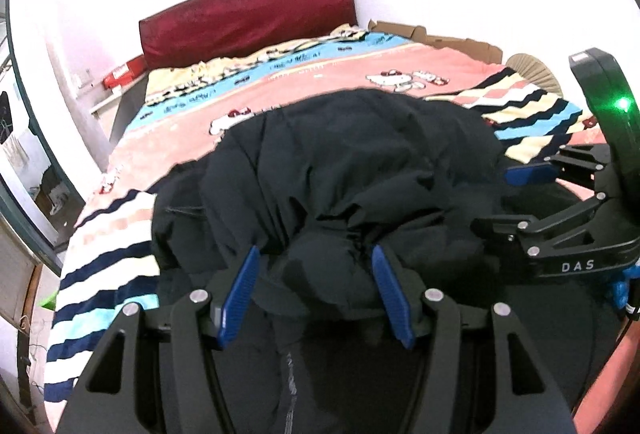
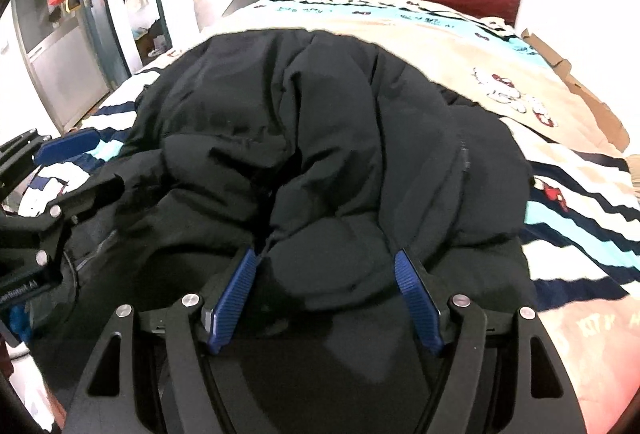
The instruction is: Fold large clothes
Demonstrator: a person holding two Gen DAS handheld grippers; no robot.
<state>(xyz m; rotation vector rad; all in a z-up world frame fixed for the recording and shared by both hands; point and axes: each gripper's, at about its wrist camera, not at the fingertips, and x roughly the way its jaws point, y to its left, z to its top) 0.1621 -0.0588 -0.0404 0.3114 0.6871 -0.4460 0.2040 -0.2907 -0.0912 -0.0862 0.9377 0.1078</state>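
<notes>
I had the black padded jacket (image 1: 344,170) heaped across the near end of the bed (image 1: 320,74), on the striped and cartoon-printed cover (image 1: 104,274), with the cover's stripes showing on both sides of the heap. My left gripper (image 1: 316,298) had a puffy fold of the jacket bulging between its blue pads (image 1: 236,298); the pads looked pressed into the fabric, so I read it as holding that fold at a middling width. My right gripper (image 2: 326,298) likewise had a rounded fold between its pads (image 2: 416,302), held the same way. Beyond the jacket the cover lay bare up to the red headboard cushion (image 1: 248,18), the clearest room for moving. The left wrist view alone showed flattened cardboard (image 1: 432,34) along the bed's far side and the right gripper coming in from the right edge. The right wrist view alone showed a doorway with a grey door (image 2: 60,46) past the bed's left side, and the left gripper at its left edge.
</notes>
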